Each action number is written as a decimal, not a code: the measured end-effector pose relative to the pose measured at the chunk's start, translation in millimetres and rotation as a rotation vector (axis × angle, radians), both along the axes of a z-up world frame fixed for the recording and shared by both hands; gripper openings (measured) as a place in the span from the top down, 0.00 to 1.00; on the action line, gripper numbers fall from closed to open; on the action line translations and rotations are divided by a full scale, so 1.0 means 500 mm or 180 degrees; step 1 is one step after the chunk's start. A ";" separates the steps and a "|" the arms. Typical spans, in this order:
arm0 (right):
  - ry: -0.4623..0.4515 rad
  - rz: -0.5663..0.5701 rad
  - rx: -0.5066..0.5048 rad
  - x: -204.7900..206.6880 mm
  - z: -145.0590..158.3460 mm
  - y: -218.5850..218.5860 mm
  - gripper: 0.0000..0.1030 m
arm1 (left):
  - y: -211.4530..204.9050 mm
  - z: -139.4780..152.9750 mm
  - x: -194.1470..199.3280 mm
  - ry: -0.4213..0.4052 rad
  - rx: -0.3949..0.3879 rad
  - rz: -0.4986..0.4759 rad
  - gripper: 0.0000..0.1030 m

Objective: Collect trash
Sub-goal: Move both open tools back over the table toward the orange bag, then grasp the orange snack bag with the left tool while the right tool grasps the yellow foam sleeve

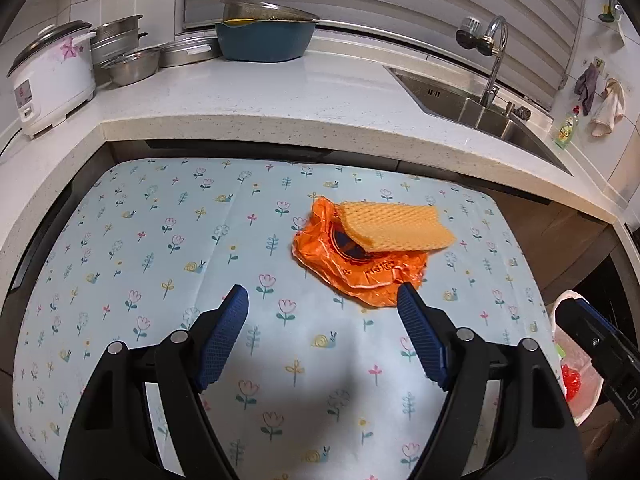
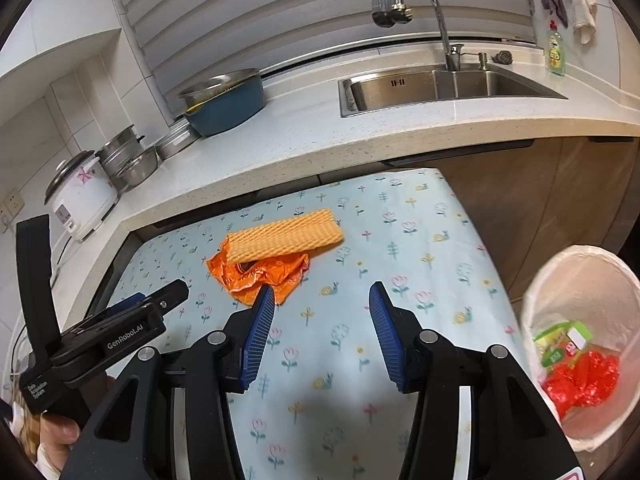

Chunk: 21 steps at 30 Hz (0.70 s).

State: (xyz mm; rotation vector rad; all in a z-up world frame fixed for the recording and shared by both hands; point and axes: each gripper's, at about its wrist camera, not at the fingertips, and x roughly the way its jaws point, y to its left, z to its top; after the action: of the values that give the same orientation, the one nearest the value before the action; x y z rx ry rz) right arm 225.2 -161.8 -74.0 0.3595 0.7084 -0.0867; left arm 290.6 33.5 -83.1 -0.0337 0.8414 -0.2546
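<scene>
A crumpled orange plastic wrapper (image 1: 360,268) lies on the flowered tablecloth (image 1: 160,248), with a yellow foam net sleeve (image 1: 394,226) resting on top of it. Both also show in the right wrist view, wrapper (image 2: 264,274) and sleeve (image 2: 286,240). My left gripper (image 1: 322,300) is open and empty, just short of the wrapper, its right fingertip at the wrapper's near edge. My right gripper (image 2: 322,294) is open and empty, to the right of the wrapper. A white-lined trash bin (image 2: 580,344) at the table's right side holds red and green trash.
The stone counter (image 1: 240,100) curves behind the table with a rice cooker (image 1: 52,76), steel bowls (image 1: 132,64) and a blue basin (image 1: 264,40). A sink (image 2: 448,86) with tap stands at the right. The left gripper's body (image 2: 100,332) shows at the right view's left.
</scene>
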 end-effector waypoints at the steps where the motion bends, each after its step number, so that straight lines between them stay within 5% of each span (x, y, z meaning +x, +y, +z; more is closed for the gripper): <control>1: 0.0010 0.0013 0.0018 0.016 -0.005 0.004 0.53 | 0.002 -0.007 0.014 0.0014 0.0008 -0.0001 0.29; 14: 0.0123 -0.0005 0.0200 0.202 -0.073 0.006 0.53 | -0.038 -0.094 0.154 0.0147 0.0132 -0.0260 0.31; 21: 0.0331 -0.0131 0.0262 0.285 -0.137 -0.021 0.53 | -0.046 -0.127 0.189 0.0270 0.0059 -0.0359 0.50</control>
State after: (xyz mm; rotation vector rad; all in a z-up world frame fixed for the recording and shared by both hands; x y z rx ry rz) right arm 367.8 -172.1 -142.7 0.4510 0.8092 -0.1161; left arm 385.0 10.5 -146.5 0.0207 0.9314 -0.3534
